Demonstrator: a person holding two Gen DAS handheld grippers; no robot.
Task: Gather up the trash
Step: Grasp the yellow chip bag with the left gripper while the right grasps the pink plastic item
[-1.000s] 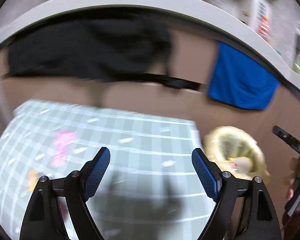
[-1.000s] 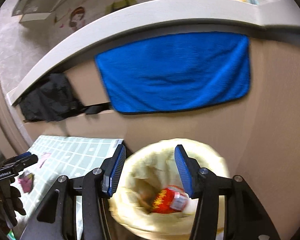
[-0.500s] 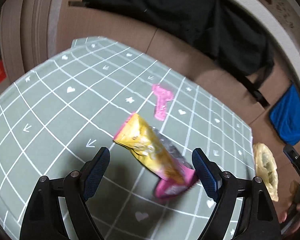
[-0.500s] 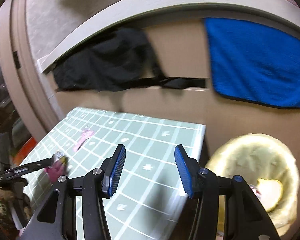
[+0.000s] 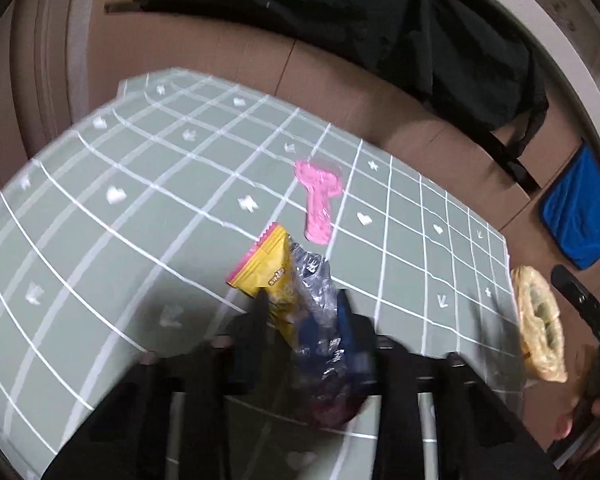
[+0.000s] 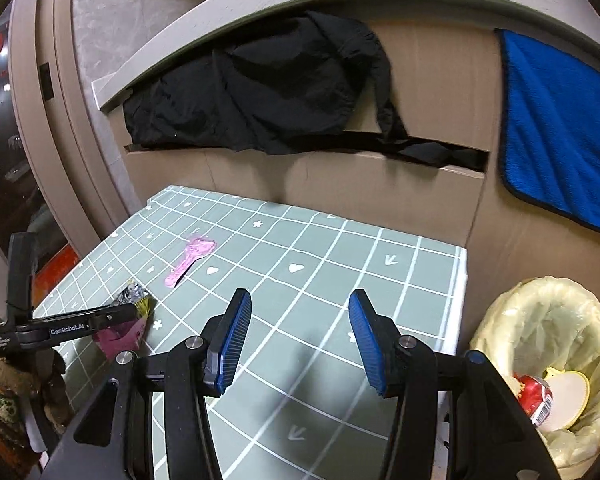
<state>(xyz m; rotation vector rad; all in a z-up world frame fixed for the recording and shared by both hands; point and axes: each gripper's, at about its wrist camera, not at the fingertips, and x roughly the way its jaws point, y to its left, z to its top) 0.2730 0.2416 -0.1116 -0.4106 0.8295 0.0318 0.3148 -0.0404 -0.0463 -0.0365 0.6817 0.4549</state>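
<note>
My left gripper [image 5: 302,312] is shut on a crumpled yellow, pink and silver snack wrapper [image 5: 278,276] on the green checked table [image 5: 100,208]. The same wrapper [image 6: 134,312] and left gripper [image 6: 134,312] show at the table's left in the right wrist view. A flat pink wrapper [image 5: 320,200] lies beyond it, also seen in the right wrist view [image 6: 190,260]. My right gripper [image 6: 298,332] is open and empty above the table's right part. The trash bin [image 6: 592,344] with a yellowish bag stands right of the table and holds a red packet [image 6: 534,394].
A cardboard wall [image 6: 432,92] backs the table, with a black garment [image 6: 260,88] and a blue towel [image 6: 560,128] hung over it. The bin also shows at the right of the left wrist view [image 5: 540,320]. A door frame [image 6: 36,120] stands at the left.
My left gripper has come down and shut on the snack wrapper. My right gripper has swung left from over the bin to over the table, still open.
</note>
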